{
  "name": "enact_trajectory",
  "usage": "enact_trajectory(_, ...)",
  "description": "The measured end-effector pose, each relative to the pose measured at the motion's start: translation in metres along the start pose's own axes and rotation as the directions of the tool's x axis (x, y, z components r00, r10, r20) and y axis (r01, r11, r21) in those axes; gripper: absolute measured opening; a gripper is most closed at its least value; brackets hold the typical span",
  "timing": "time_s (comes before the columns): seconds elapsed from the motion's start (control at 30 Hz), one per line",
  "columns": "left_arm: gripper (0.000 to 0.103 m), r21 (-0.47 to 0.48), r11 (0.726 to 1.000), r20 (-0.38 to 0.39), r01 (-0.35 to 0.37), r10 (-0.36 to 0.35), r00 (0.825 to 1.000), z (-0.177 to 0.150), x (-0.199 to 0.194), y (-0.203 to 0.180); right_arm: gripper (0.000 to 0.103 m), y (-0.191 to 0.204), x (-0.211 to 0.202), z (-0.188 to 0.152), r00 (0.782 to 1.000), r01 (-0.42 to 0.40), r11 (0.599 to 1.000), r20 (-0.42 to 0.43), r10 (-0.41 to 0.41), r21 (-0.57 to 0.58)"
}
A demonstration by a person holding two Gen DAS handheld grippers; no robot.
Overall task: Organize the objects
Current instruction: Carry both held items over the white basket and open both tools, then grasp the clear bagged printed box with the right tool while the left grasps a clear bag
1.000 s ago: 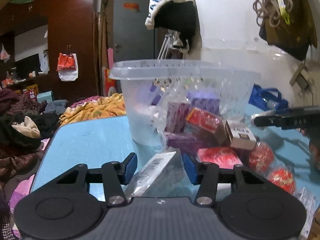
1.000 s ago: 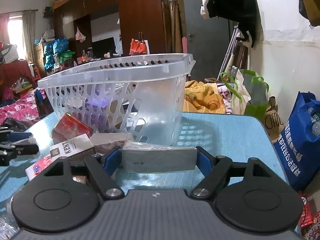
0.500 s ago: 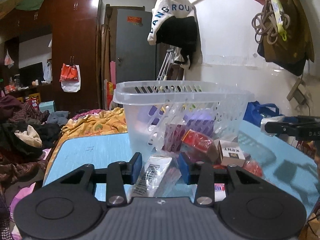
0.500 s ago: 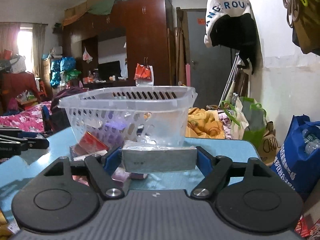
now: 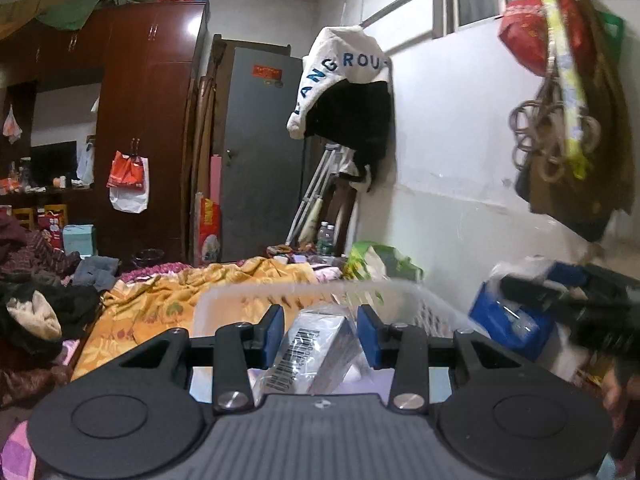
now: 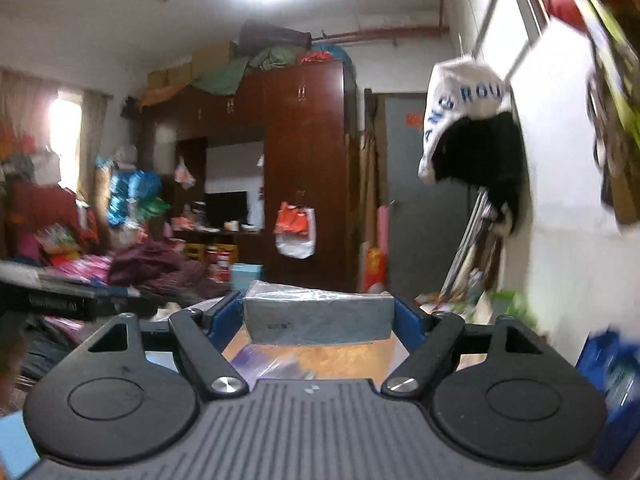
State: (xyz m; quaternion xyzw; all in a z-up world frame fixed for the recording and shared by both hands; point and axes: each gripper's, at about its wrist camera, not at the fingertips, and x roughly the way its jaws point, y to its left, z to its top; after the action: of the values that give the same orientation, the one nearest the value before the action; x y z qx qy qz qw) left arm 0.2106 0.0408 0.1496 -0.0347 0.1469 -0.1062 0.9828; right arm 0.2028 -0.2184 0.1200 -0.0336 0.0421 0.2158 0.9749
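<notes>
My left gripper [image 5: 320,330] is shut on a plastic-wrapped packet with a barcode [image 5: 310,354] and holds it just above the rim of the clear plastic basket [image 5: 400,294]. My right gripper [image 6: 320,316] is shut on a grey wrapped box [image 6: 318,320], held high and level. The right gripper shows as a blurred dark shape at the right of the left wrist view [image 5: 560,292]. The left gripper shows blurred at the left of the right wrist view [image 6: 72,300]. The basket's contents are mostly hidden.
A white wall [image 5: 460,200] with hanging bags [image 5: 568,152] stands close on the right. A blue bag [image 5: 508,324] sits below it. A bed with an orange blanket [image 5: 180,296] lies behind the basket. A dark wardrobe [image 6: 308,168] and a grey door [image 5: 256,152] stand at the back.
Both grippers have risen with their packets still held. The table and loose packets have dropped out of view, and the basket rim now sits low in the left wrist view.
</notes>
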Motion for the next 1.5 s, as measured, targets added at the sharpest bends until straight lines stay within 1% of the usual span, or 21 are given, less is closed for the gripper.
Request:
enact_trajectory(0.1,0.044,-0.032,0.999,-0.023,-0.014,0.013,1.0,0.015,0.03,-0.001,0.08,0.0,0.038,0.005,0.999,-0.001,1.0,-0.044,0.0,-0.023)
enact_trajectory(0.2,0.044,-0.04,0.999,-0.035,-0.031,0.029,0.999,0.016,0.05,0.0,0.08,0.004,0.067,-0.001,0.996,0.012,0.998,-0.09,-0.018,-0.066)
enact_trajectory(0.27,0.05,-0.03,0.999,-0.024,-0.039,0.038,0.999,0.016,0.059,0.001,0.082,0.01,0.076,-0.006,0.995,0.034,0.993,-0.087,-0.045,-0.115)
enact_trajectory(0.3,0.058,-0.015,0.999,-0.013,-0.038,0.038,0.999,0.015,0.062,0.0,0.089,0.011,0.077,-0.009,0.996,0.04,0.992,-0.069,-0.049,-0.123)
enact_trajectory(0.33,0.083,0.009,0.999,-0.008,-0.04,0.04,0.999,0.014,0.067,-0.001,0.098,0.012,0.077,-0.011,0.997,0.042,0.992,-0.064,-0.05,-0.119)
enact_trajectory(0.37,0.093,0.018,0.999,-0.006,-0.048,0.048,0.999,0.013,0.069,-0.002,0.103,0.013,0.078,-0.012,0.997,0.037,0.993,-0.066,-0.045,-0.114)
enact_trajectory(0.43,0.093,0.014,0.998,-0.008,-0.066,0.066,0.998,0.011,0.069,-0.002,0.103,0.014,0.07,-0.013,0.997,0.048,0.993,-0.053,-0.054,-0.108)
enact_trajectory(0.5,0.093,-0.012,0.998,0.003,-0.058,0.058,0.998,0.01,0.06,0.002,0.103,0.013,0.061,-0.013,0.998,0.045,0.994,-0.038,-0.049,-0.1)
enact_trajectory(0.57,0.093,-0.024,0.999,0.037,-0.033,0.034,0.999,0.005,0.042,0.005,0.103,0.01,0.052,-0.014,0.998,0.021,0.997,-0.063,-0.026,-0.078)
enact_trajectory(0.67,0.093,-0.028,1.0,0.044,-0.01,0.011,0.999,-0.012,0.01,0.005,0.103,0.004,0.037,-0.02,0.995,0.017,1.0,-0.098,-0.019,-0.023)
enact_trajectory(0.8,0.093,0.009,1.0,-0.01,0.006,-0.006,1.0,-0.065,-0.03,0.0,0.103,0.004,-0.014,-0.053,0.996,-0.013,0.997,-0.089,0.02,0.078)
enact_trajectory(0.87,0.093,0.061,0.998,0.008,-0.013,0.013,1.0,-0.094,-0.048,-0.003,0.103,0.005,-0.039,-0.073,0.995,-0.028,0.995,-0.088,0.037,0.099)
enact_trajectory(0.93,0.093,0.086,0.996,0.016,-0.024,0.022,1.0,-0.122,-0.061,-0.004,0.103,0.012,-0.065,-0.098,0.997,-0.009,0.993,-0.07,0.017,0.117)
enact_trajectory(1.07,0.093,0.053,0.999,0.035,-0.014,0.012,0.999,-0.151,-0.078,-0.001,0.103,0.04,-0.104,-0.136,1.0,-0.017,0.997,-0.025,0.019,0.078)
enact_trajectory(1.13,0.093,0.053,0.998,0.071,-0.032,0.028,0.997,-0.158,-0.086,-0.004,0.103,0.058,-0.12,-0.149,0.998,-0.068,0.996,0.009,0.067,0.064)
enact_trajectory(1.17,0.093,0.048,0.998,0.098,-0.049,0.044,0.994,-0.162,-0.09,-0.005,0.103,0.068,-0.124,-0.153,0.995,-0.1,0.995,0.012,0.1,0.019)
enact_trajectory(1.23,0.093,0.04,0.998,0.128,-0.055,0.049,0.991,-0.165,-0.096,-0.01,0.103,0.087,-0.13,-0.159,0.996,-0.068,0.995,0.057,0.073,-0.074)
enact_trajectory(1.27,0.093,0.036,0.998,0.144,-0.052,0.046,0.988,-0.167,-0.099,-0.01,0.103,0.092,-0.129,-0.16,0.995,-0.068,0.994,0.072,0.074,-0.084)
enact_trajectory(1.33,0.093,0.046,0.998,0.162,-0.049,0.041,0.986,-0.172,-0.104,-0.013,0.103,0.096,-0.126,-0.165,0.991,-0.116,0.99,0.064,0.12,-0.076)
enact_trajectory(1.43,0.093,0.069,0.995,0.184,-0.075,0.061,0.981,-0.177,-0.111,-0.015,0.1,0.105,-0.118,-0.172,0.992,-0.125,0.987,0.011,0.127,-0.101)
enact_trajectory(1.5,0.093,0.082,0.992,0.208,-0.092,0.073,0.975,-0.182,-0.117,-0.016,0.095,0.104,-0.115,-0.172,0.99,-0.141,0.986,-0.01,0.141,-0.093)
